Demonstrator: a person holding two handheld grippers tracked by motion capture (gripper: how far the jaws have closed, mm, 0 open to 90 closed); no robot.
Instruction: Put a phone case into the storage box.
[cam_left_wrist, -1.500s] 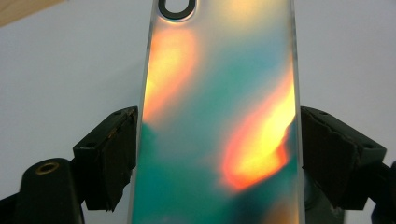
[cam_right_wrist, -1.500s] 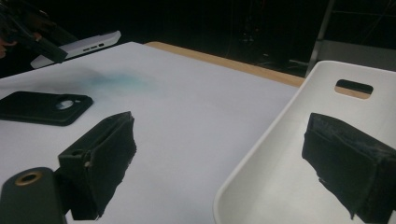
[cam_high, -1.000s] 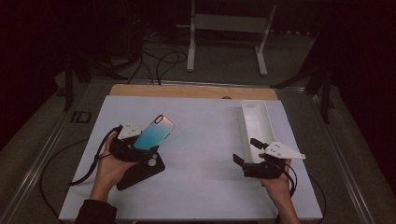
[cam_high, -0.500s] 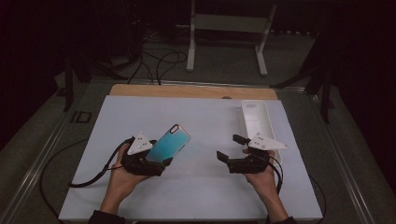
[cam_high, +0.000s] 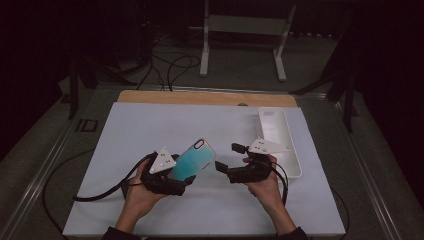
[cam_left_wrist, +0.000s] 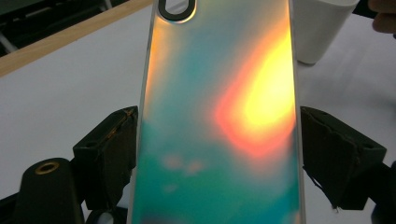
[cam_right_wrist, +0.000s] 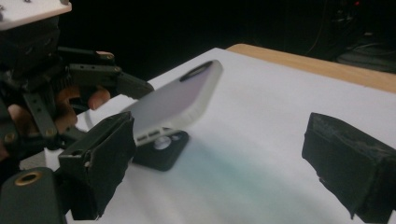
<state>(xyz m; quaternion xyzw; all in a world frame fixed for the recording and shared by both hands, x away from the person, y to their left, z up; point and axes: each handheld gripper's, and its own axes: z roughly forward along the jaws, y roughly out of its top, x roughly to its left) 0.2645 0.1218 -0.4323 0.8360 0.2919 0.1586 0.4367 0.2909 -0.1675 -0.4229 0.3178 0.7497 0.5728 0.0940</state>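
Both hands have converged mid-tabletop (cam_high: 150, 130). Your left gripper (cam_left_wrist: 217, 140) clamps the phone's (cam_high: 189, 160) slick, rigid edges; right gripper (cam_high: 226, 161) fingers gape empty. Grasp its sides.

1. High view looks forward and down over the white table (cam_high: 150, 130).
2. Left gripper view sits close behind the phone (cam_left_wrist: 219, 116).
3. Right gripper view looks low across the table at that phone (cam_right_wrist: 175, 100).

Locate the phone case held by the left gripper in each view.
High view: phone case sits at centre, slanting up-right from the left gripper.
Left gripper view: it stands at the middle, between the fingers.
Right gripper view: upper left, tilted.
Shared landmark: wooden table edge.
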